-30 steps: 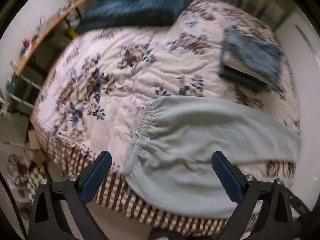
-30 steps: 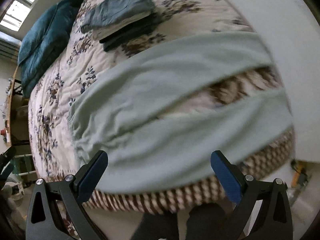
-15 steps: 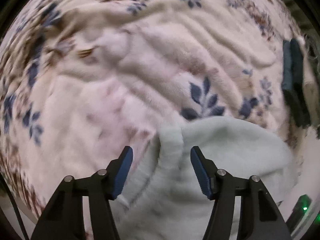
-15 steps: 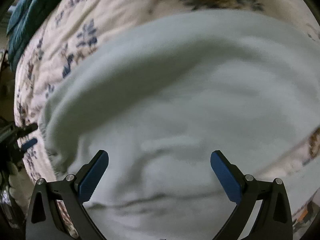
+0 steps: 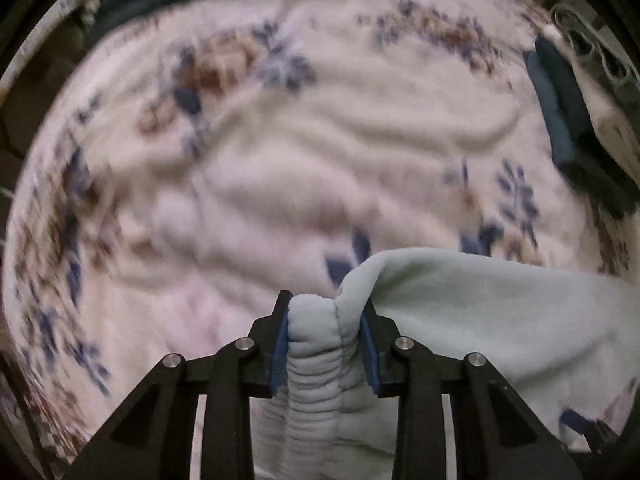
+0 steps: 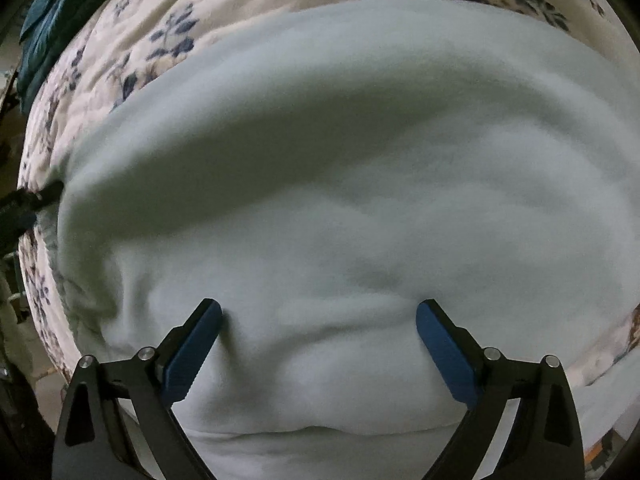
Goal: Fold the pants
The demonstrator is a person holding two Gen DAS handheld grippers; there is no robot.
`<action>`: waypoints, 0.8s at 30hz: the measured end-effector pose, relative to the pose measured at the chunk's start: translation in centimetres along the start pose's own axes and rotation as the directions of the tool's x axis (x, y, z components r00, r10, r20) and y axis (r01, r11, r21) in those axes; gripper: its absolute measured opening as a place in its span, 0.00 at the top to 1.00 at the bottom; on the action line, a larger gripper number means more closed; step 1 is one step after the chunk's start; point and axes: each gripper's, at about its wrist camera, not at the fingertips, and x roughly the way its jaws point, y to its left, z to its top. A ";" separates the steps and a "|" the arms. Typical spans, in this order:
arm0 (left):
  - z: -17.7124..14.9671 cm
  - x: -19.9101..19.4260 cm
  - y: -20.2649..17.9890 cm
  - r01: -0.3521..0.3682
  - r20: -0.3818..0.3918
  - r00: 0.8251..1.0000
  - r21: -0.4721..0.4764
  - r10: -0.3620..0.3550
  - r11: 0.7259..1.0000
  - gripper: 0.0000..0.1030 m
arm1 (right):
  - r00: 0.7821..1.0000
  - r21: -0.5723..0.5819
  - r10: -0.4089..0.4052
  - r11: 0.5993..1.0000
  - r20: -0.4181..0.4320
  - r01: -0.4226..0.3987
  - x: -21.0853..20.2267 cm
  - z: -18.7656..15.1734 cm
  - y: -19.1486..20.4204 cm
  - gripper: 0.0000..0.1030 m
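Note:
Pale mint-green fleece pants lie on a floral bedspread. My left gripper is shut on the ribbed elastic waistband, which bunches up between the blue pads. In the right wrist view the pants fill most of the frame. My right gripper is open, its fingertips pressed into the fabric with a raised fold between them. The left gripper shows at the far left edge of that view, at the waistband.
A stack of folded dark and grey clothes lies on the bed at the right. A teal pillow sits at the head of the bed. The bedspread's checked border shows at the bed edge.
Both grippers came down from above the bed onto the pants. The left gripper closed on the waistband and lifted it a little. The right gripper narrowed slightly and pressed into the fabric.

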 end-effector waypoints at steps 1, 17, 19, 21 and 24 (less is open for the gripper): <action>0.7 0.5 0.3 -0.002 -0.010 1.000 -0.016 0.001 1.000 0.73 | 1.000 0.004 -0.006 1.000 0.002 0.006 0.3 0.3 0.2 0.03; -12.4 -11.5 2.1 0.106 -0.012 0.994 -0.240 -0.113 0.965 0.47 | 0.980 0.298 0.182 0.934 0.081 -0.198 -7.6 -9.0 -11.0 0.03; -16.3 -11.7 1.5 0.097 -0.035 0.993 -0.290 -0.112 0.952 0.44 | 0.987 0.387 0.142 0.908 0.078 -0.161 -8.7 -12.7 -16.5 0.03; -20.4 -11.6 -0.1 0.097 -0.078 0.988 -0.330 -0.130 0.939 0.44 | 0.991 0.495 0.119 0.859 0.058 -0.132 -8.7 -16.4 -21.4 0.03; -25.8 -10.6 -3.0 0.078 -0.131 0.982 -0.368 -0.135 0.927 0.44 | 0.996 0.636 0.068 0.767 0.050 -0.085 -9.0 -22.5 -28.1 0.03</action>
